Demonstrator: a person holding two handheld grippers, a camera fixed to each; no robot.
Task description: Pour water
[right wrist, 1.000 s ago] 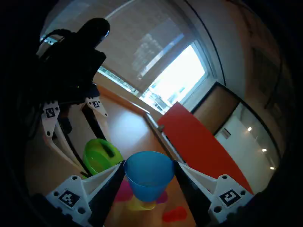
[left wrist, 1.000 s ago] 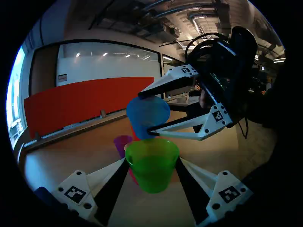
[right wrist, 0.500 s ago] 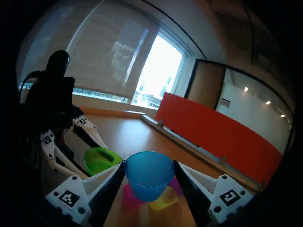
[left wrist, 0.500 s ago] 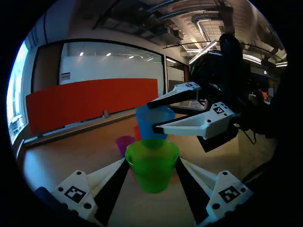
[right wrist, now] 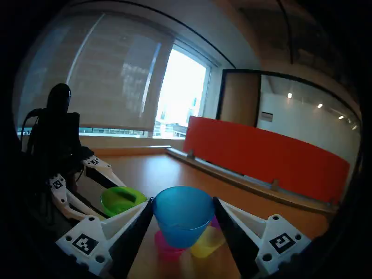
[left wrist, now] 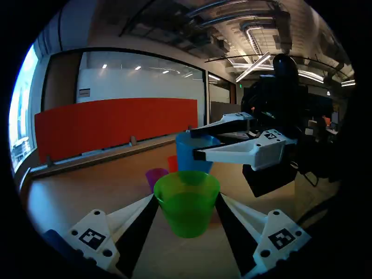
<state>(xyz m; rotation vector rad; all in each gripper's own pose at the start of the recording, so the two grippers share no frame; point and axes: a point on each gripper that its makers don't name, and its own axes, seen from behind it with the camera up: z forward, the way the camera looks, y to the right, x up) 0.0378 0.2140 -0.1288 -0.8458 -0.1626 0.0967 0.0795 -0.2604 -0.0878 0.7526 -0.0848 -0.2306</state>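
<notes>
In the left gripper view, my left gripper (left wrist: 187,200) is shut on a translucent green cup (left wrist: 187,209), held upright just above the wooden table (left wrist: 93,190). Behind it, my right gripper (left wrist: 193,145) is shut on a blue cup (left wrist: 189,160), which stands about level and upright. In the right gripper view, the blue cup (right wrist: 182,221) sits between my right gripper's (right wrist: 182,201) fingers. The green cup (right wrist: 122,199) is lower left, in the left gripper (right wrist: 114,201). Whether either cup holds water I cannot tell.
Purple (left wrist: 156,176) and red (left wrist: 172,162) cups stand on the table behind the green cup. Pink (right wrist: 165,244) and yellow (right wrist: 207,242) cups sit under the blue cup in the right gripper view. An orange-red partition (left wrist: 116,121) runs along the table's far edge.
The right gripper has swung the blue cup from a tilt over the green cup back to upright and drawn it away behind. The green cup has stayed put.
</notes>
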